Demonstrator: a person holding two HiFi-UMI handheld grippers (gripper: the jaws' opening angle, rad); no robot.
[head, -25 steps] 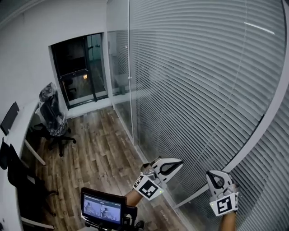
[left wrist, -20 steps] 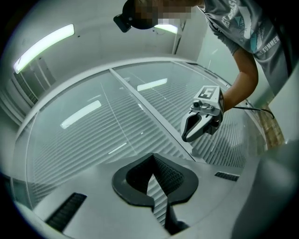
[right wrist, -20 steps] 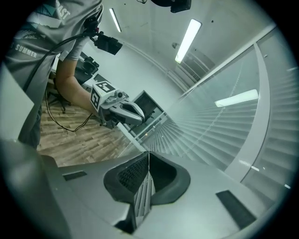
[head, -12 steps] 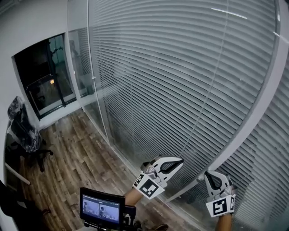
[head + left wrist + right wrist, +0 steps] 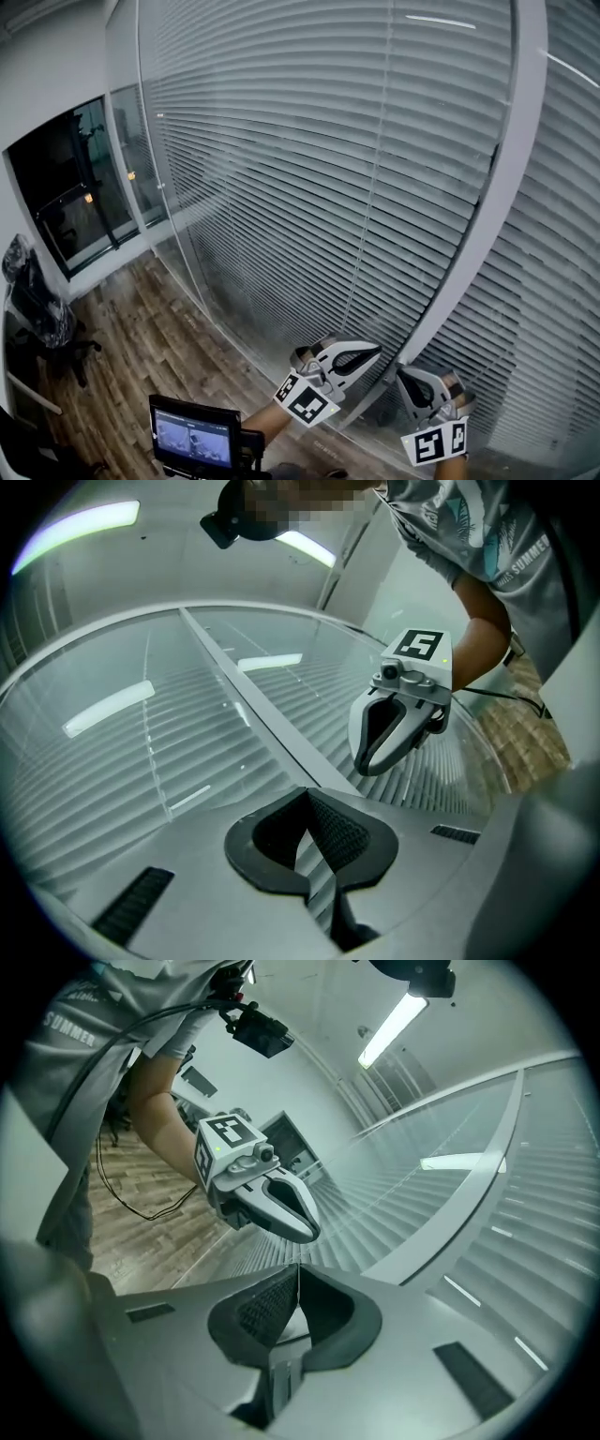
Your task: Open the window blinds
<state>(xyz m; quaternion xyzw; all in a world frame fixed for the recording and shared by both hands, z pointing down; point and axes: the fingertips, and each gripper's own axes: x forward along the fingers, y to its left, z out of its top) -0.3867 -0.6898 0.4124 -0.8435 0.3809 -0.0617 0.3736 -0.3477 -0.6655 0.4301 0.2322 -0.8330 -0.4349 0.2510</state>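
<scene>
Closed grey slat blinds (image 5: 281, 141) hang behind a tall glass wall, crossed by a wide pale frame post (image 5: 487, 206). A thin pale line (image 5: 370, 197) runs down the glass; cord or seam, I cannot tell. My left gripper (image 5: 375, 352) is shut and empty, pointing at the foot of the glass just left of the post. Close to its right, my right gripper (image 5: 401, 377) is shut and empty at the post's base. The left gripper view has its own tips (image 5: 305, 797) met before the post (image 5: 253, 705), with the right gripper (image 5: 361, 766) ahead. The right gripper view has shut tips (image 5: 298, 1267) and the left gripper (image 5: 309, 1232).
Wood plank floor (image 5: 141, 319) runs along the glass wall. A small screen on a mount (image 5: 192, 439) sits low in front of me. A plastic-wrapped office chair (image 5: 33, 300) stands at the far left by a dark glazed door (image 5: 66, 187).
The view has swung right along the glass wall, so the chair and door slid to the left edge. Both grippers sank slightly and came closer to the post's base. Their jaws stayed shut.
</scene>
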